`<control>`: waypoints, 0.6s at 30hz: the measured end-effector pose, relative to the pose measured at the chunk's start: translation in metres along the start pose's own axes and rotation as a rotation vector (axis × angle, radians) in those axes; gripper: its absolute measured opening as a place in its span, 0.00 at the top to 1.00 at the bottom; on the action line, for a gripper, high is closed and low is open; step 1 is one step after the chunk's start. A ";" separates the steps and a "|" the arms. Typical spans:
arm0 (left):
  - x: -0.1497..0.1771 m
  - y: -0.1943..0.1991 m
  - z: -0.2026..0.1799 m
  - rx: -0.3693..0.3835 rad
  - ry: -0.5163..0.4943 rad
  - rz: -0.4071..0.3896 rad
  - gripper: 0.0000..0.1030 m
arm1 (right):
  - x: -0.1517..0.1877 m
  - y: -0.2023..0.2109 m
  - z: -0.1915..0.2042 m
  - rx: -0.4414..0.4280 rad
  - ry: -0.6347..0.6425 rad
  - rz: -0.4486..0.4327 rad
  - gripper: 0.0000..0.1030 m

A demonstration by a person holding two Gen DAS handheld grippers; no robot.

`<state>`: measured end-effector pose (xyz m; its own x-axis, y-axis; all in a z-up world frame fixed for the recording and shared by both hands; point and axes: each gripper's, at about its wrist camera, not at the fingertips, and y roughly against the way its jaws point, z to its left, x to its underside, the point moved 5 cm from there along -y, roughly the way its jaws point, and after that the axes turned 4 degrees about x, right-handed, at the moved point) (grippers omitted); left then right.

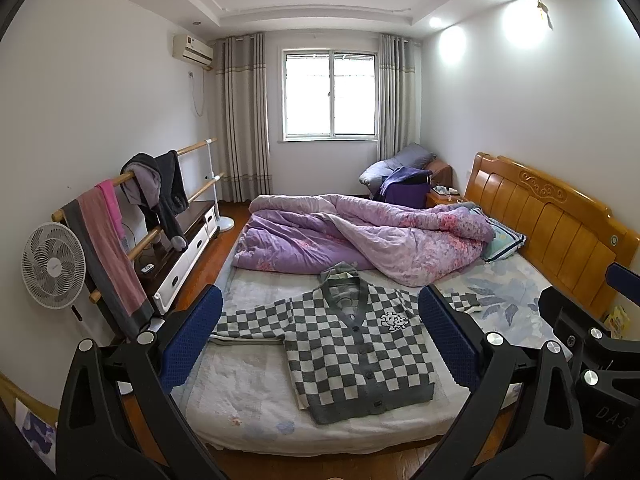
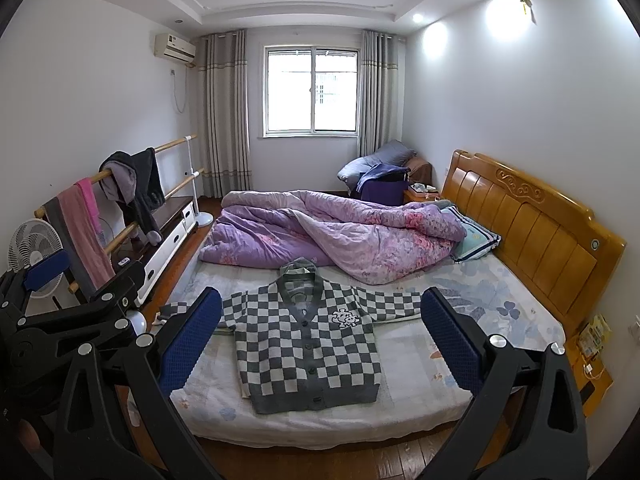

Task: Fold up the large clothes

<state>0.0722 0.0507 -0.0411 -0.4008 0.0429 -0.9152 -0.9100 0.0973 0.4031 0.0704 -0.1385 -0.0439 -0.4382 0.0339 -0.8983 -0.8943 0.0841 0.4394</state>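
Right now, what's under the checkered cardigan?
The checkered cardigan lies flat, buttoned, sleeves spread, on the floral bed sheet, near the bed's front edge. The purple quilt is bunched behind its collar. Whatever lies directly beneath the cardigan's body is covered.

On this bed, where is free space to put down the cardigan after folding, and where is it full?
Bare sheet lies between the cardigan and the headboard, below the pillow. A narrower bare strip runs along the bed's near edge, in front of the cardigan's hem. The far half is crowded: the purple quilt is heaped across it. Both grippers, left and right, are open and hold nothing.
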 end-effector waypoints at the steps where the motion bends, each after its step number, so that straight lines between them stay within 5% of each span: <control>1: 0.002 -0.001 0.002 0.001 -0.001 0.002 0.05 | 0.001 -0.002 0.003 0.002 0.000 0.004 0.07; 9: 0.008 -0.028 0.022 0.007 -0.008 0.046 0.05 | 0.006 -0.023 0.013 0.007 -0.003 0.044 0.07; 18: 0.010 -0.097 0.014 -0.004 0.016 0.132 0.05 | 0.004 -0.092 0.014 -0.023 0.016 0.111 0.07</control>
<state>0.1575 0.0558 -0.0896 -0.5187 0.0392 -0.8541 -0.8496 0.0878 0.5200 0.1521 -0.1324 -0.0878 -0.5362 0.0263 -0.8437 -0.8418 0.0574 0.5368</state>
